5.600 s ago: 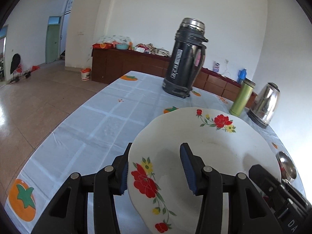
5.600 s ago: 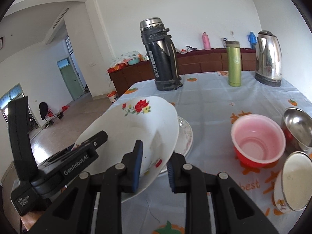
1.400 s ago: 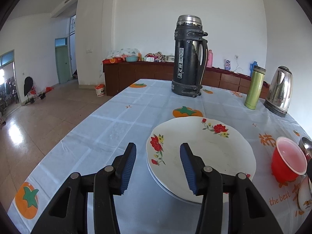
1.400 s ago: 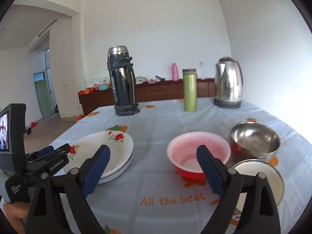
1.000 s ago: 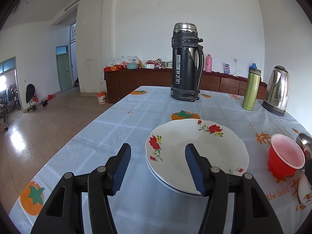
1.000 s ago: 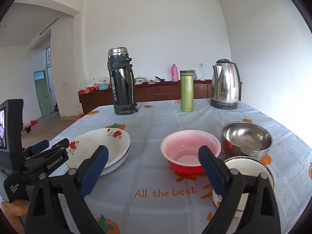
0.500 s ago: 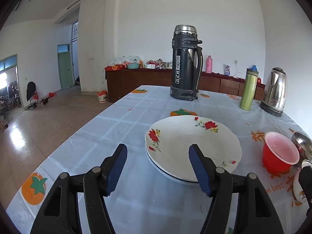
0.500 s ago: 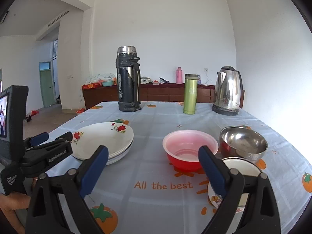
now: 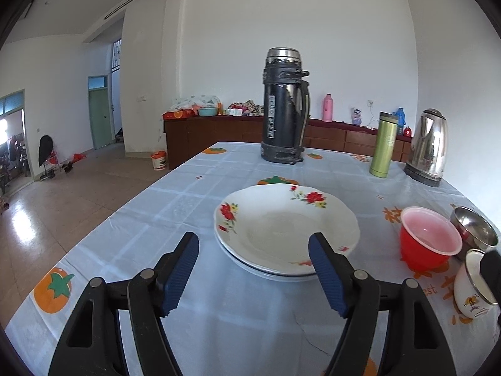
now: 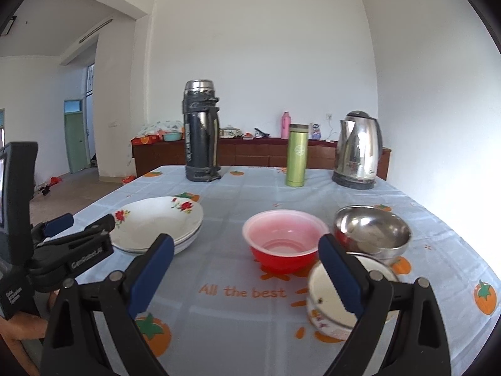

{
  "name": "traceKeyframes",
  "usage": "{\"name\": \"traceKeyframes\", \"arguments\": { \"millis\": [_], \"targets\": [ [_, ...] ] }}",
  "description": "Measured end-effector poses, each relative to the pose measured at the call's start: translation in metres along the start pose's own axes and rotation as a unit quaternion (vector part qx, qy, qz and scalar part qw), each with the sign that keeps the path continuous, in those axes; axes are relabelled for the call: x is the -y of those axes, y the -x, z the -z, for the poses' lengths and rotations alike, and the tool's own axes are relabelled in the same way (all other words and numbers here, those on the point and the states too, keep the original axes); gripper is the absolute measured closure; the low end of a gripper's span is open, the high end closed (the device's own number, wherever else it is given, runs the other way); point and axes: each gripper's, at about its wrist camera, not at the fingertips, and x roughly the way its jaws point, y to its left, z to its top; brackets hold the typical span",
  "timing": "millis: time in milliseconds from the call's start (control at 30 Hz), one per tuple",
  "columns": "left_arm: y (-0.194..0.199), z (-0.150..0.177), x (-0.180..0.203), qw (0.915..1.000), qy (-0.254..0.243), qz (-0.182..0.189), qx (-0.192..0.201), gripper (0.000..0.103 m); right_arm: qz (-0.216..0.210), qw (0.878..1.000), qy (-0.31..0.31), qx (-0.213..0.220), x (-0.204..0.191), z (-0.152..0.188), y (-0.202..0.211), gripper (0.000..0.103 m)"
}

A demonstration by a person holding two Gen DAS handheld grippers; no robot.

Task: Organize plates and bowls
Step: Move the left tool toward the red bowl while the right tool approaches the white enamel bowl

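Stacked plates [image 9: 286, 230] just beyond the empty, wide-spread left claw [image 9: 255, 277]

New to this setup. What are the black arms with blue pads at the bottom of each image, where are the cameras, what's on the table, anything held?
No robot here: a person carries a hand-held two-finger claw in each hand, each with a fisheye camera looking forward along its fingers. One picture looks out from the left claw, the other from the right claw. The blue strips are the finger pads.

On the light blue tablecloth with orange fruit prints lie a stack of white floral plates, a red plastic bowl with pink inside, a steel bowl and a white enamel cup. Farther back stand a tall black thermos, a green flask and a steel kettle.

Both claws are open and hold nothing.
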Motion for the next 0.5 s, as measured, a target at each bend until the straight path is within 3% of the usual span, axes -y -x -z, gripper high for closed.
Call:
{"name": "traceKeyframes", "arguments": {
  "millis": [500],
  "targets": [
    [0.011, 0.006, 0.040, 0.9989, -0.036, 0.031, 0.003, 0.028, 0.058, 0.997, -0.049, 0.001, 0.081, 0.001, 0.012, 0.008]
  ]
}}
